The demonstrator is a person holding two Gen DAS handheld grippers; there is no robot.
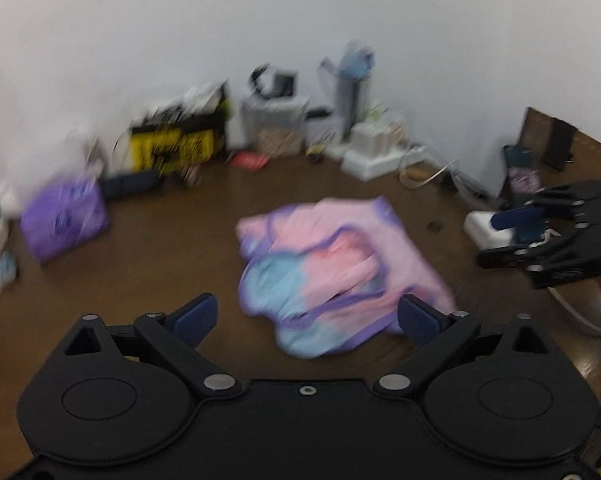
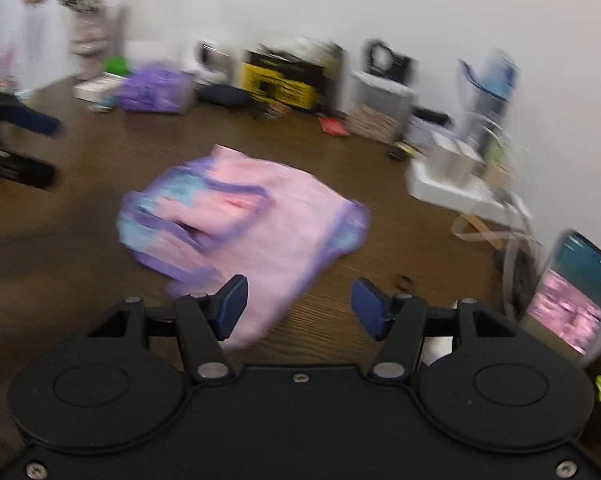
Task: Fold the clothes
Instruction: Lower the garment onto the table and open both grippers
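A pink, light blue and purple garment [image 1: 332, 264] lies crumpled on the brown wooden table [image 1: 160, 256]. My left gripper [image 1: 306, 318] hangs just in front of the garment's near edge with its blue pads spread wide and nothing pressed between them. From the right wrist view the same garment [image 2: 252, 220] lies ahead and to the left. My right gripper [image 2: 300, 306] is open, and the cloth's near corner lies loose by its left pad. The right gripper [image 1: 508, 238] also shows at the right edge of the left wrist view. The left gripper [image 2: 48, 148] shows at the left edge of the right one. Both views are blurred.
Clutter lines the white wall: a yellow and black box [image 1: 176, 144], a purple pack [image 1: 62, 220], a white foam tray [image 1: 376, 156] with cables, and a vase of flowers [image 2: 88, 36]. A phone on a stand [image 2: 572, 300] is at the right.
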